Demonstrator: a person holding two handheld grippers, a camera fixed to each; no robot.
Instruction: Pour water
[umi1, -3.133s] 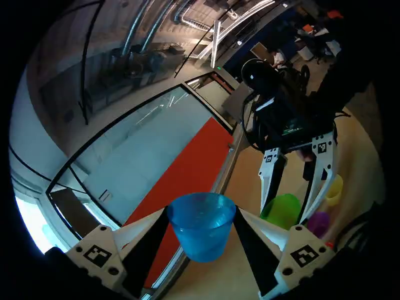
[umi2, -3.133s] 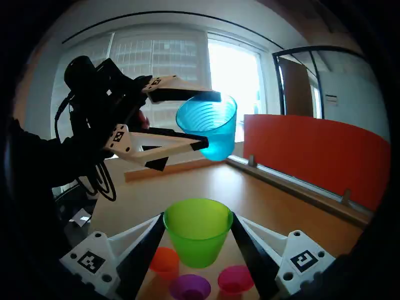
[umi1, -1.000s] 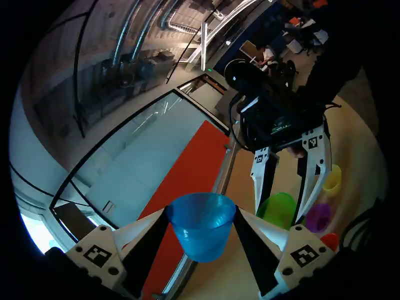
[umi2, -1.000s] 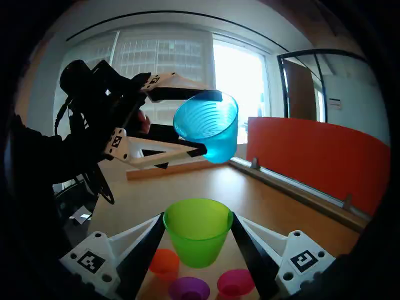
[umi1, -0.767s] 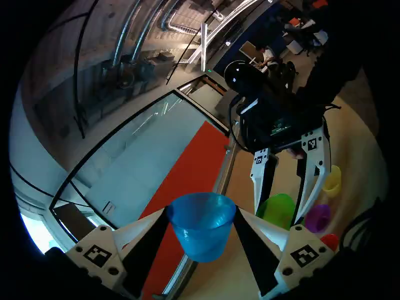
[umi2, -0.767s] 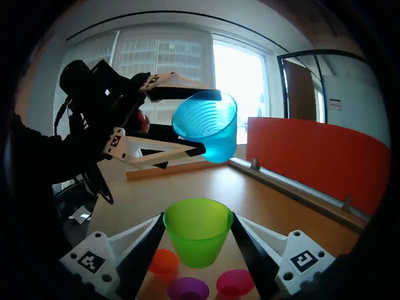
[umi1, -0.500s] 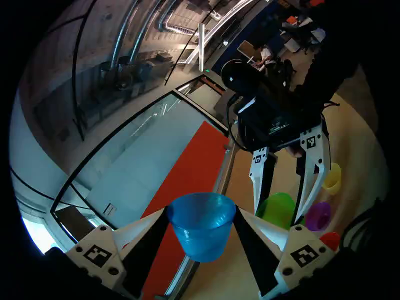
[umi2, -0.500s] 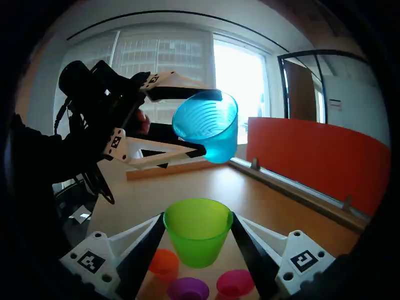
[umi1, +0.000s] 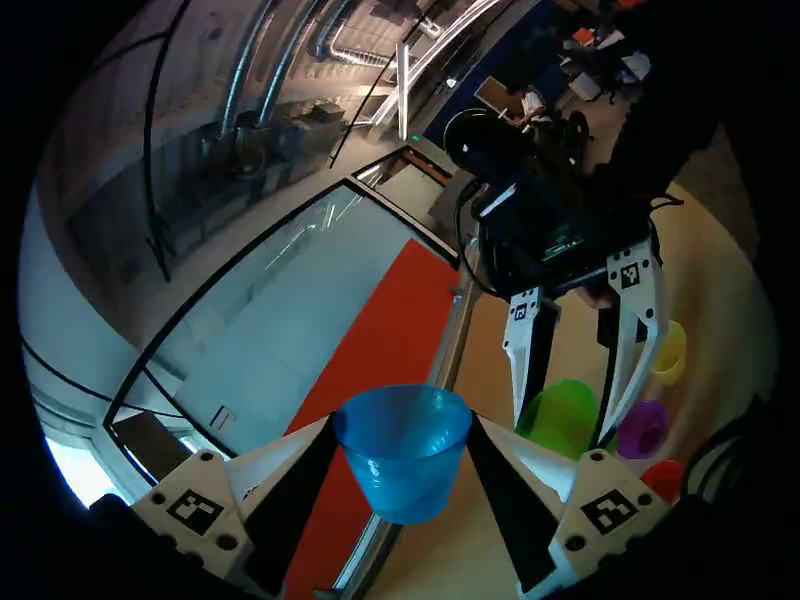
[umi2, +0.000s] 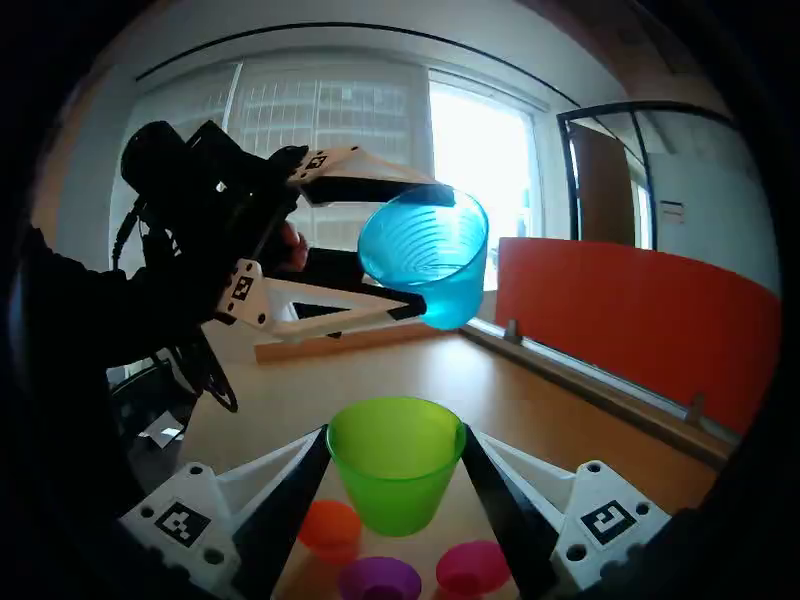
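Our left claw (umi1: 402, 428) is clamped on the translucent blue plastic cup (umi1: 403, 470), and our right claw (umi2: 396, 440) is clamped on the translucent green plastic cup (umi2: 396, 465). In the right gripper view the blue cup hangs tilted at twelve o'clock, above and beyond the green one, over the wooden tabletop (umi2: 520, 400). To pour well, we judge, we should bring the blue rim directly over the green mouth, tip slowly, and hold the green cup level.
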